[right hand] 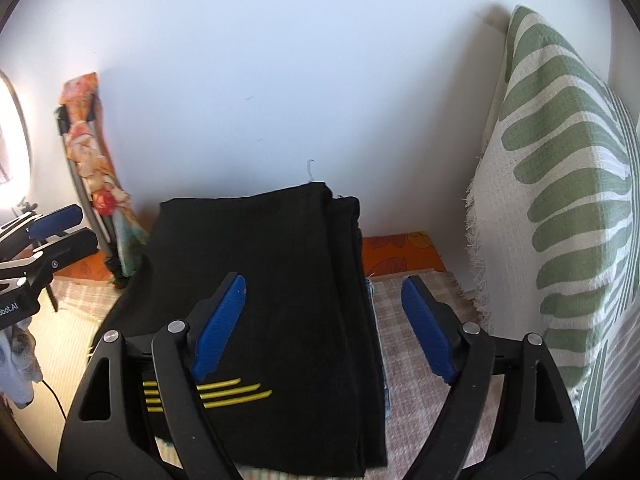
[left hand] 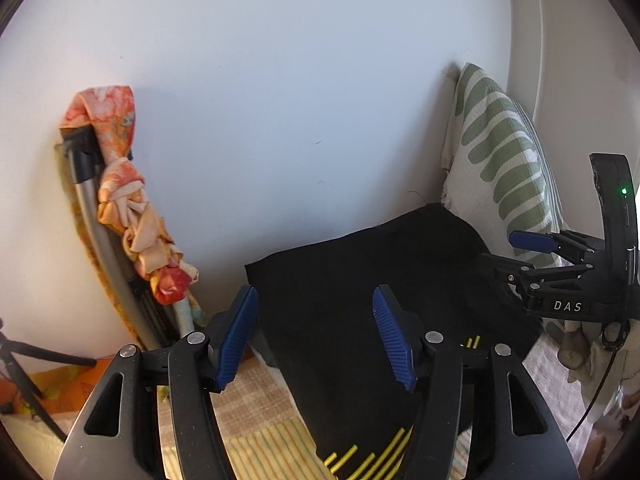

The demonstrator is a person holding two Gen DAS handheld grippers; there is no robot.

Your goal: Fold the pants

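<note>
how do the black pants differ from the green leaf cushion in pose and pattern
The black pants lie folded flat on the bed; the green leaf cushion stands upright against the wall. The pants are plain black with a few thin yellow stripes; the cushion is cream with broad green leaf shapes. Neither is held.

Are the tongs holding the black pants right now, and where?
No, nothing is held. The left tongs and right tongs both stand open above the folded black pants, their blue pads not pressing the cloth.
</note>
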